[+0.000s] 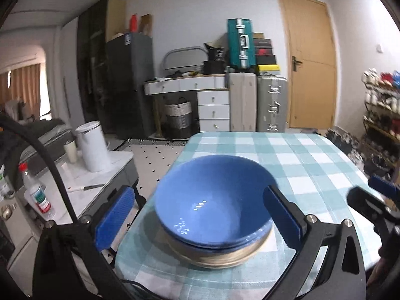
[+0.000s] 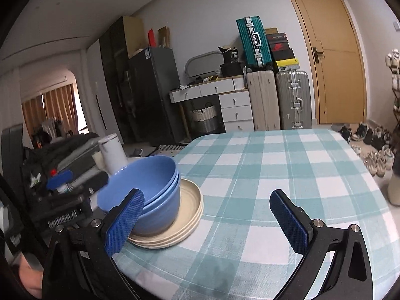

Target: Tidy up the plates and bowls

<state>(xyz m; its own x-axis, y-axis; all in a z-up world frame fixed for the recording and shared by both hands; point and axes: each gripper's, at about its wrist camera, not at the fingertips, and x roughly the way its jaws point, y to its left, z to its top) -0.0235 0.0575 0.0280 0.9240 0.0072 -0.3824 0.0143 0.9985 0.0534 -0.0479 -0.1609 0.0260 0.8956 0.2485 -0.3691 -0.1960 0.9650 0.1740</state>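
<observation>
Nested blue bowls (image 1: 212, 200) sit on a stack of cream plates (image 1: 225, 257) near the left edge of the checked table (image 1: 312, 155). My left gripper (image 1: 197, 190) is open wide, with the bowls between its blue pads (image 1: 113, 217). The left pad stands clear of the rim and the right one is close beside it. In the right wrist view the bowls (image 2: 150, 190) and plates (image 2: 187, 212) lie to the left. My right gripper (image 2: 207, 193) is open over bare cloth, its left finger just in front of the bowls. Nothing is held.
A low white side table (image 1: 100, 175) left of the table carries a white canister (image 1: 92, 147), a cup and a plastic bottle (image 1: 37, 192). Shoes and a rack (image 1: 380, 105) line the right wall. Suitcases (image 2: 292, 100), drawers and a door stand at the back.
</observation>
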